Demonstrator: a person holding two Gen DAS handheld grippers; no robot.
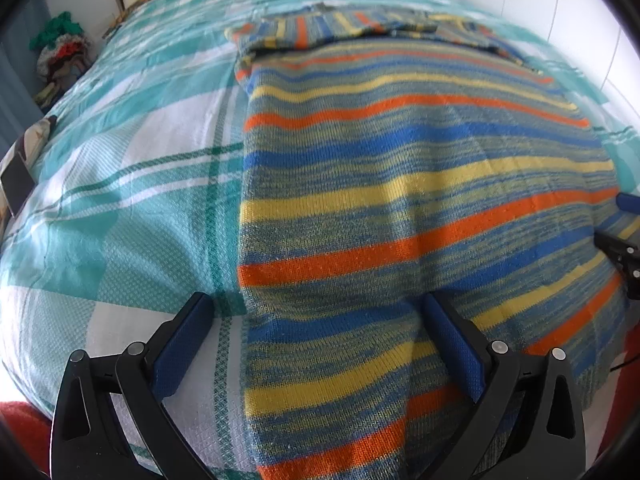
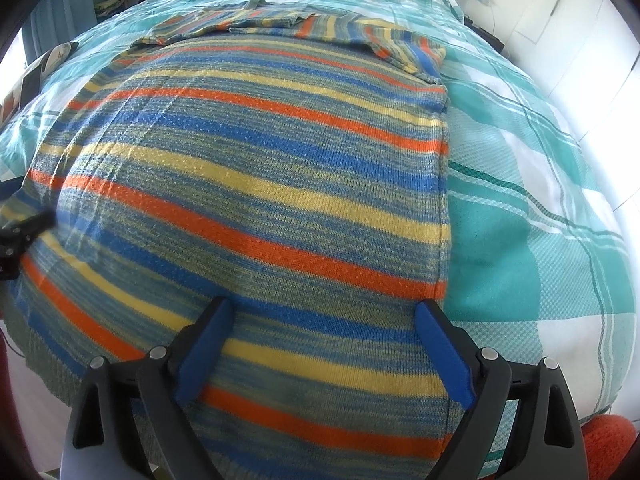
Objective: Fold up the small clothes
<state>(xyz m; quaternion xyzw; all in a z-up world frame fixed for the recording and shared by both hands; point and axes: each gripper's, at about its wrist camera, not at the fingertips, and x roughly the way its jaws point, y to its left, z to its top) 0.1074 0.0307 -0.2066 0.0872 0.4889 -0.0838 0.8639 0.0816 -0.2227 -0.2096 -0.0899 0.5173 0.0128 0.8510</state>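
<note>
A striped knit sweater [image 1: 400, 168] in blue, yellow, orange and grey-green lies flat on the bed, its sleeves folded across the far end. It also fills the right wrist view [image 2: 248, 184]. My left gripper [image 1: 316, 304] is open over the sweater's near left edge, with one finger on the bedspread and one finger over the knit. My right gripper [image 2: 324, 308] is open above the sweater's near right part. Neither holds anything. The right gripper's tip shows at the right edge of the left wrist view [image 1: 618, 248].
The bed has a teal and white plaid bedspread [image 1: 120, 184], which also shows in the right wrist view [image 2: 540, 208]. A pile of colourful items [image 1: 60, 52] sits off the bed's far left. A white wall [image 2: 560, 28] runs along the right. Something orange [image 2: 608, 448] lies near the front right.
</note>
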